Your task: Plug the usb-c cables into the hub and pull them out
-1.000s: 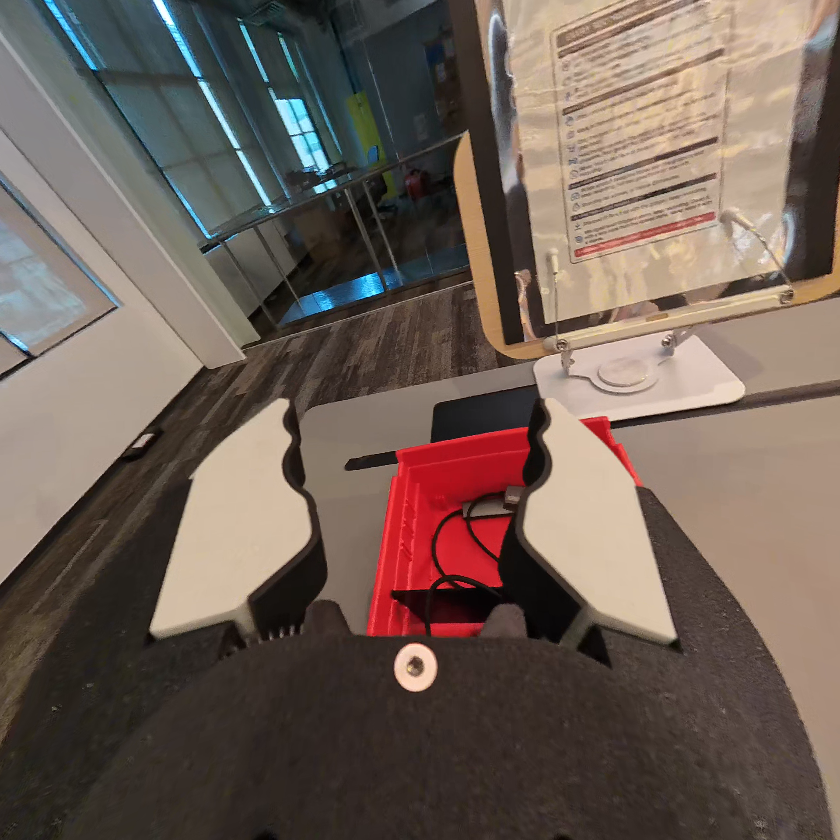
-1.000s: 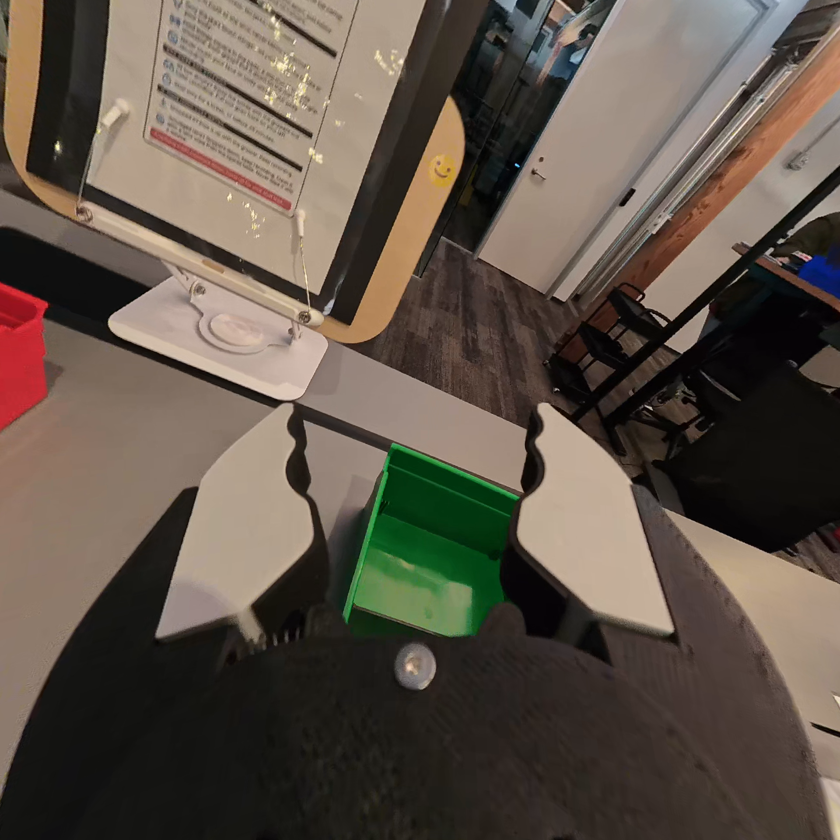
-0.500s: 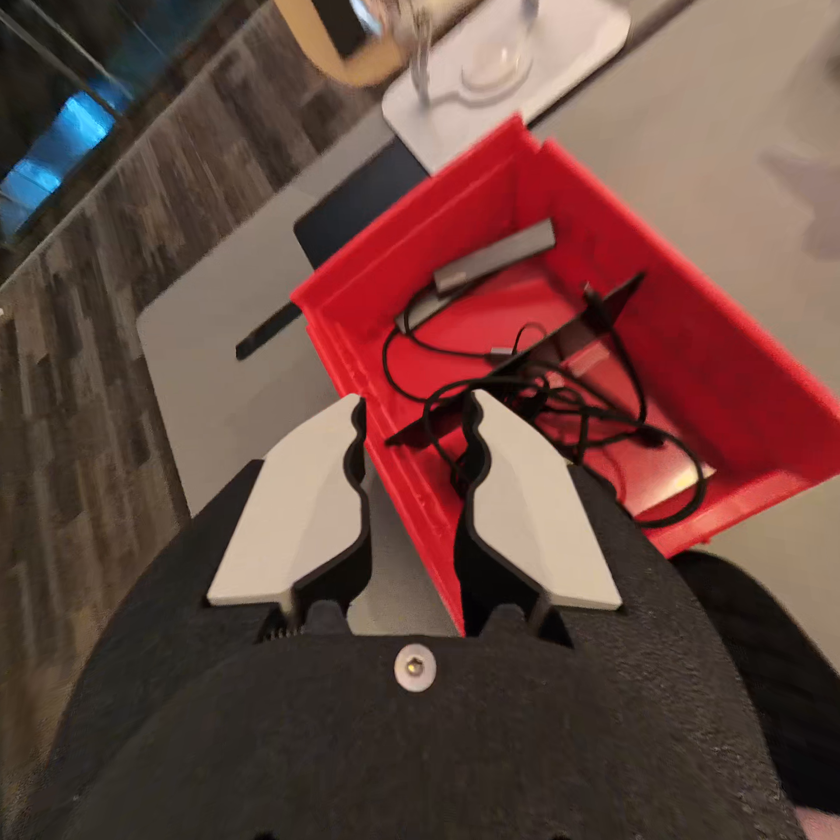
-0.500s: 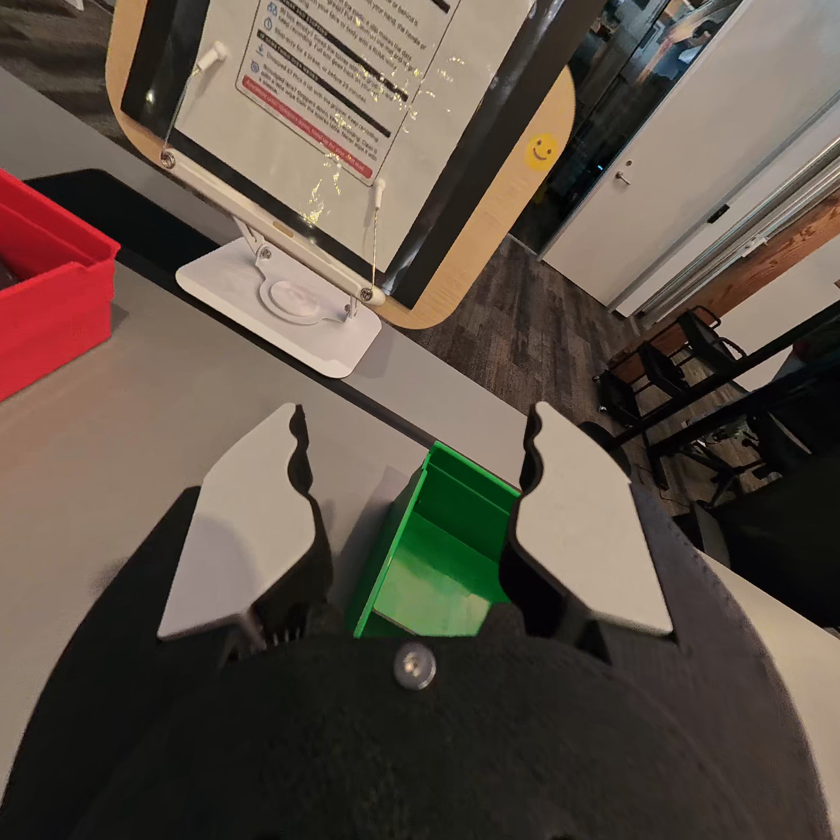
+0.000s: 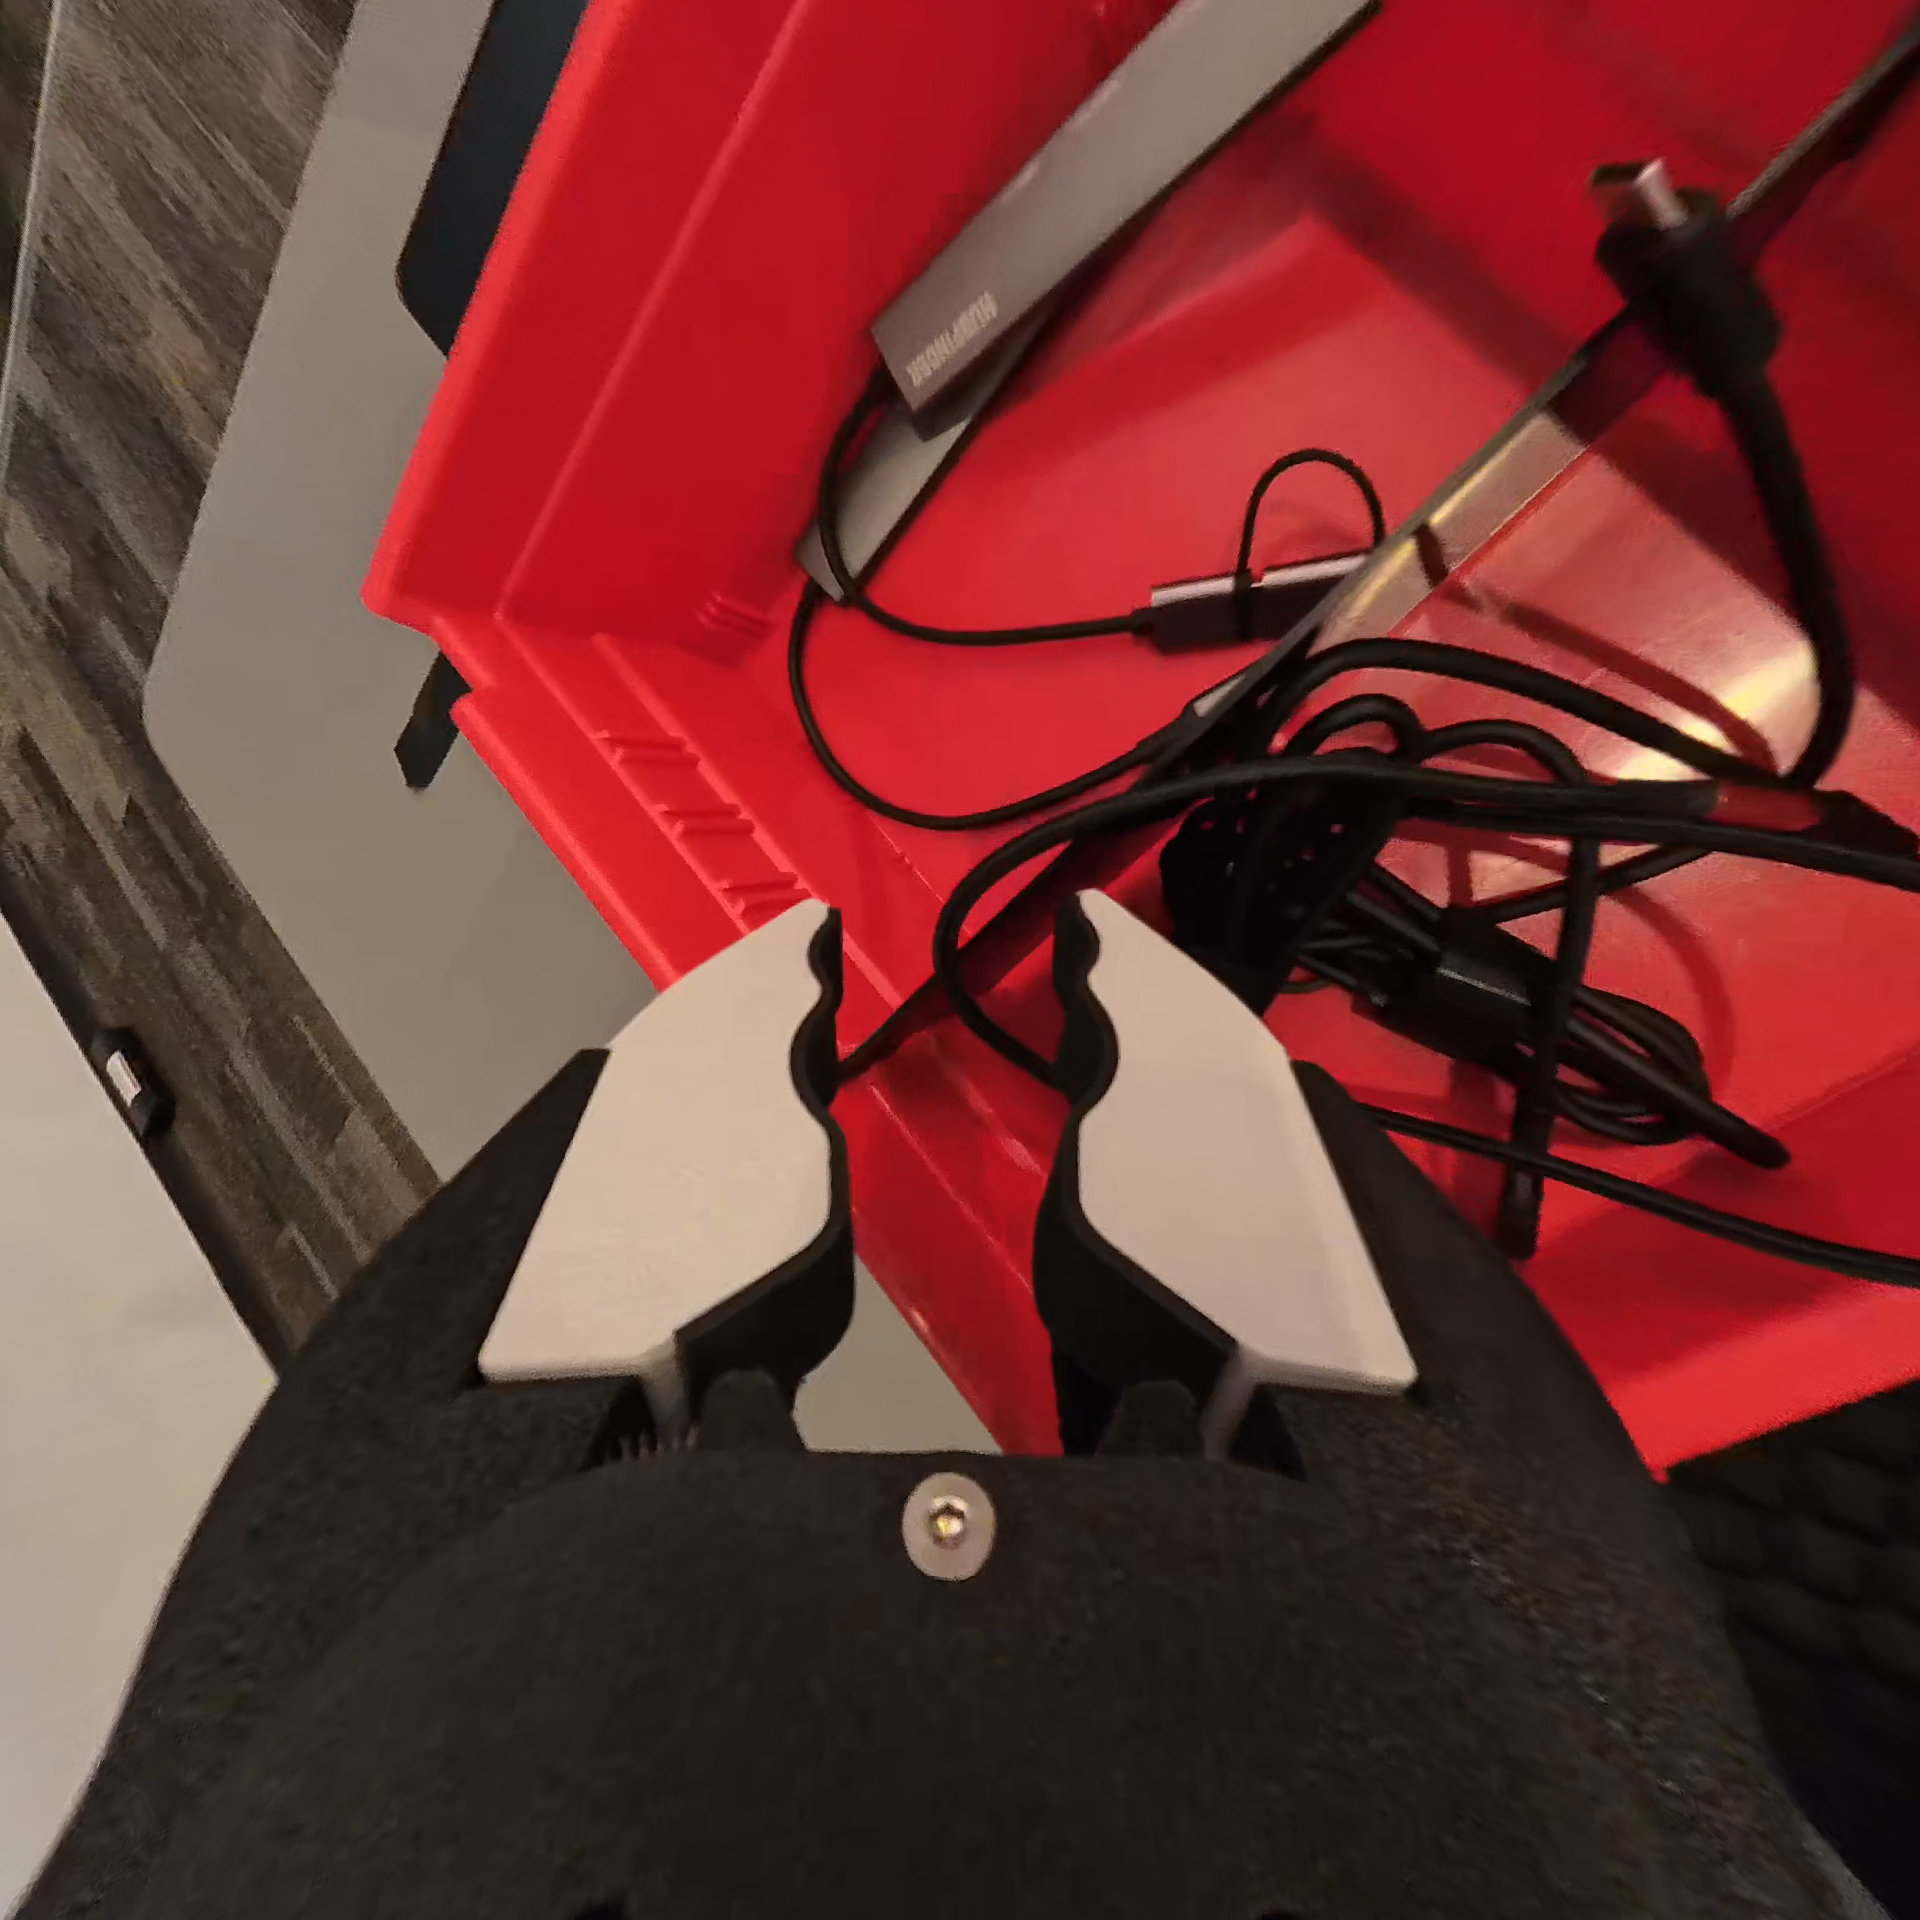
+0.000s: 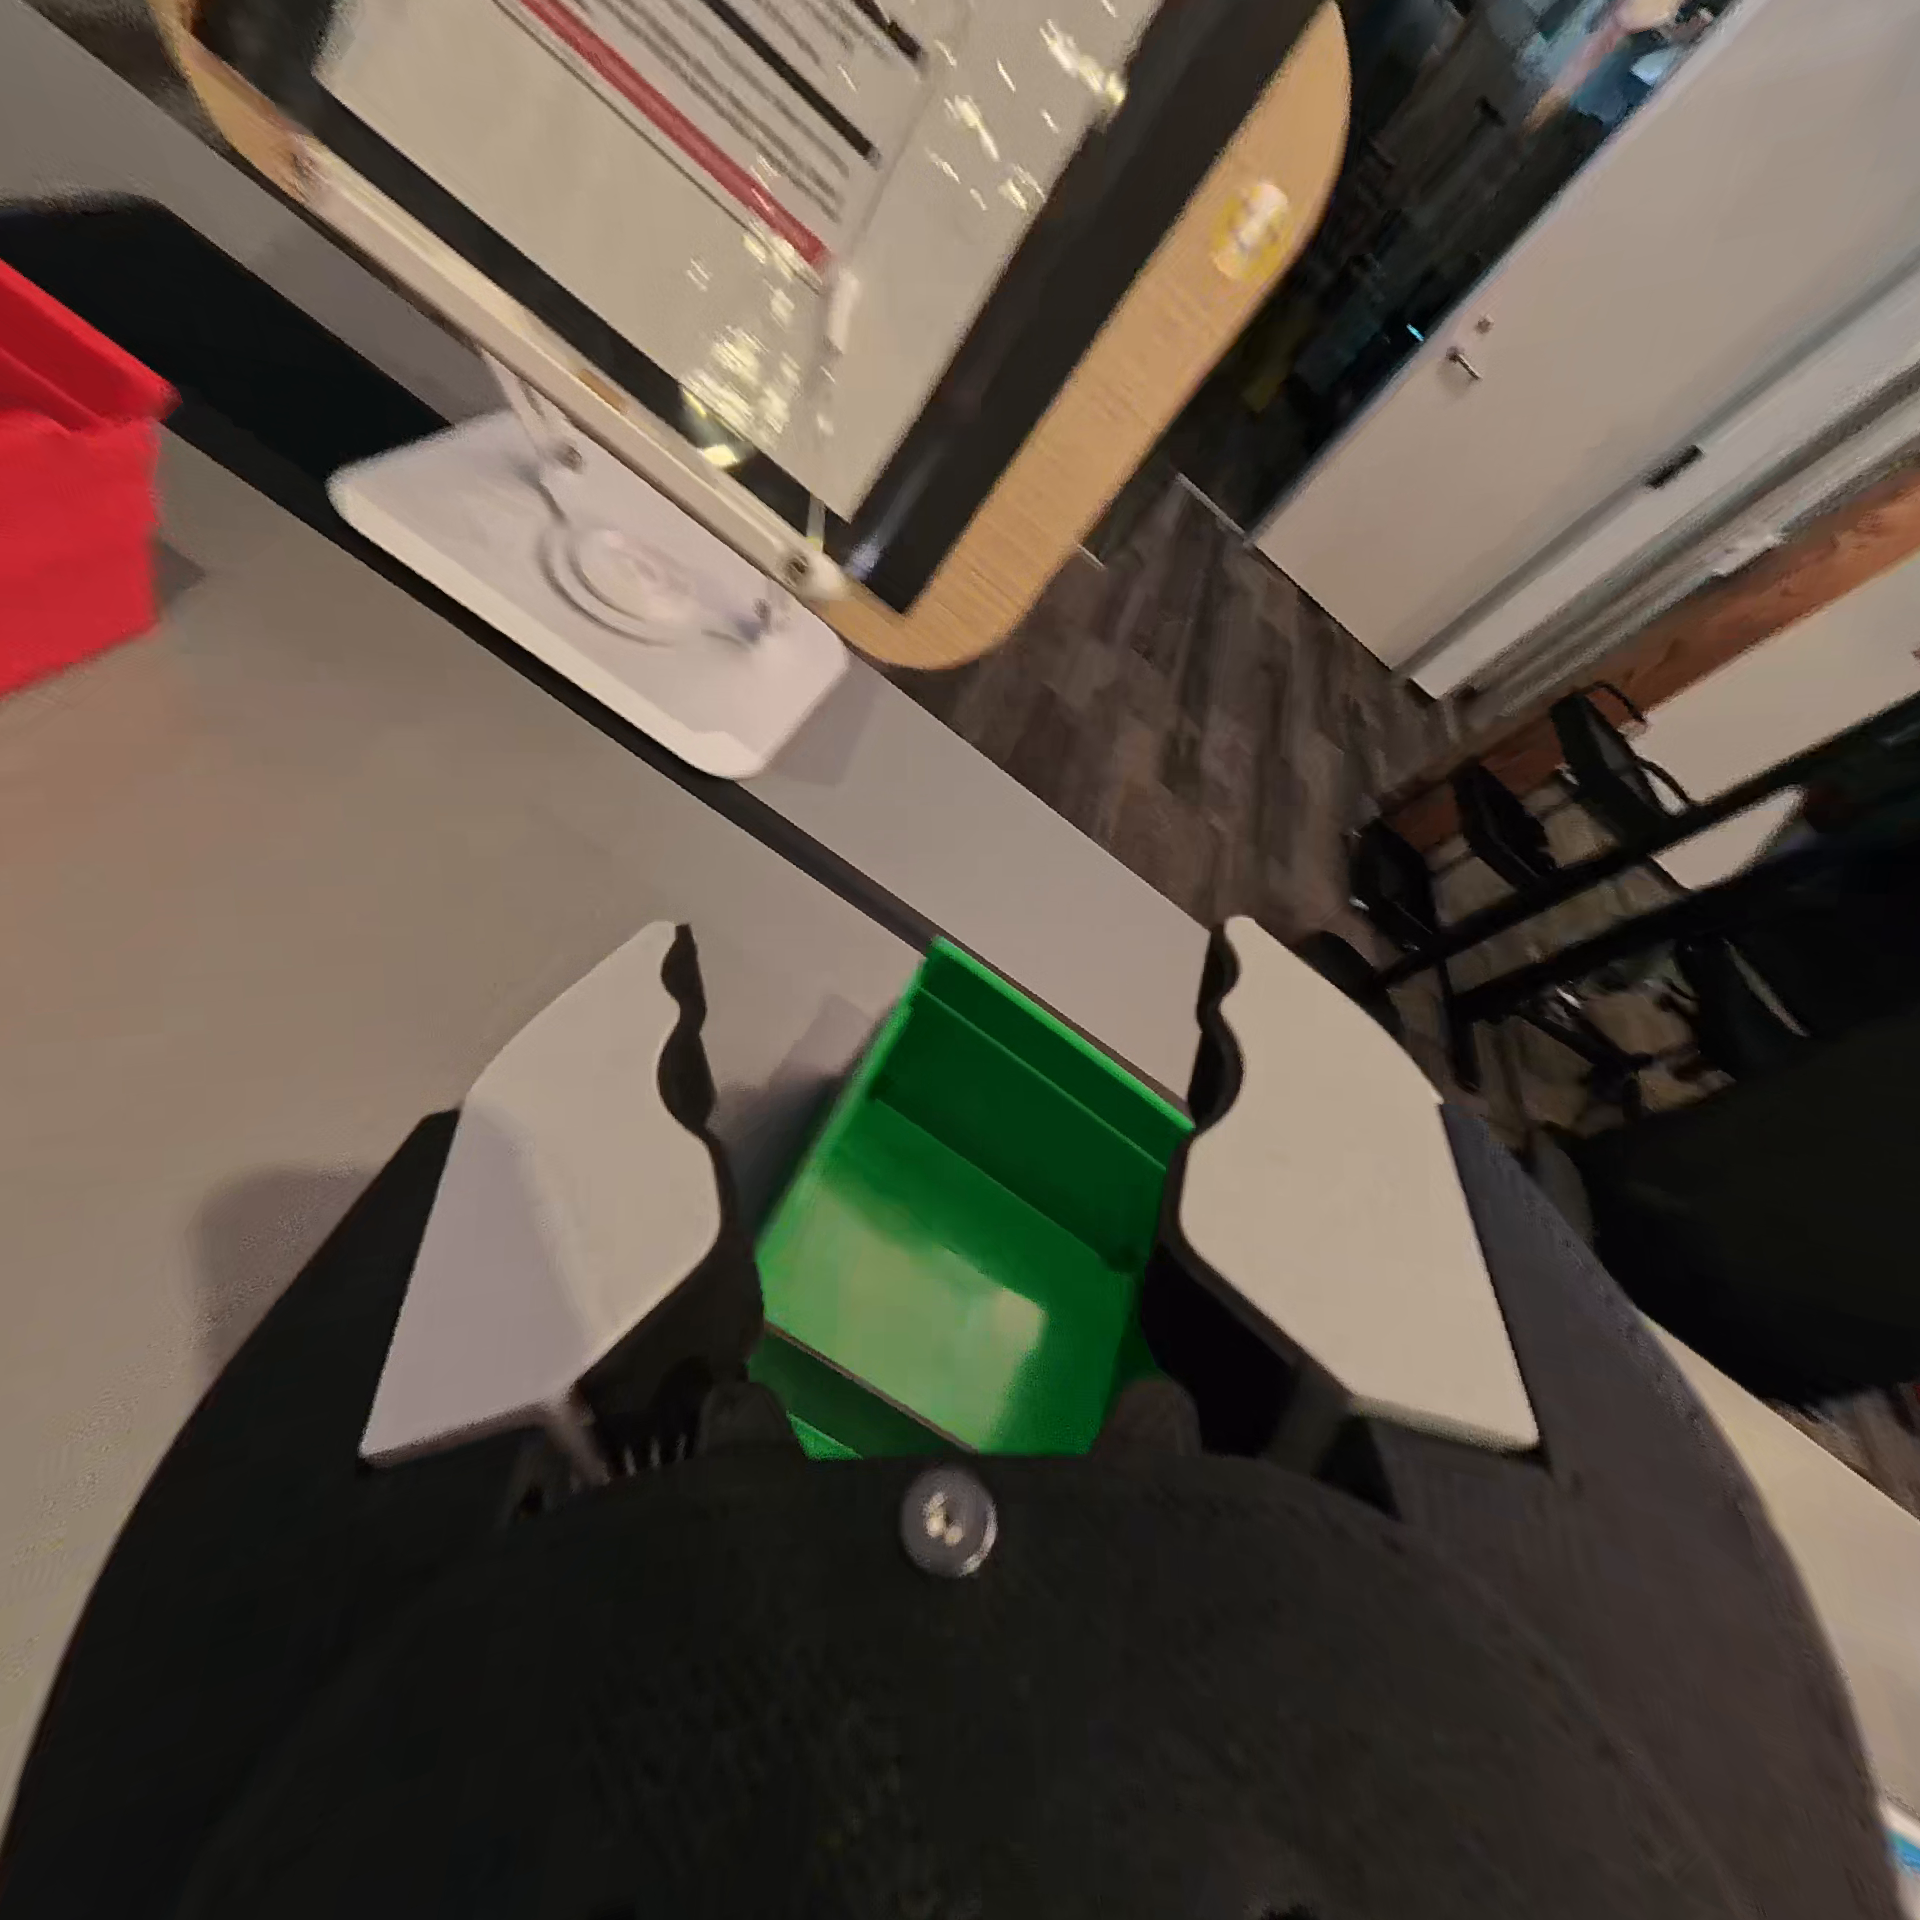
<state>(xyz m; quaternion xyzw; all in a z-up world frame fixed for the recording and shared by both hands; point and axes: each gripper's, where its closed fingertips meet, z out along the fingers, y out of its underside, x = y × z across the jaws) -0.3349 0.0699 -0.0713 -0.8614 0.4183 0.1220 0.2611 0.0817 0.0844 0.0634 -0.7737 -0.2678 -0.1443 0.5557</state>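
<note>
Left wrist view looks steeply down from close above the red plastic bin, over its near-left corner, grey tabletop and floor at left. Right wrist view sits higher and tilted, facing forward across the same grey tabletop toward a white-based sign stand, small green plastic bin close below. Shared: the red bin's corner at the right view's left edge, and the tabletop.

A grey table carries a red bin ahead of the left gripper, a green bin between the right gripper's fingers, and a white sign stand beyond.
</note>
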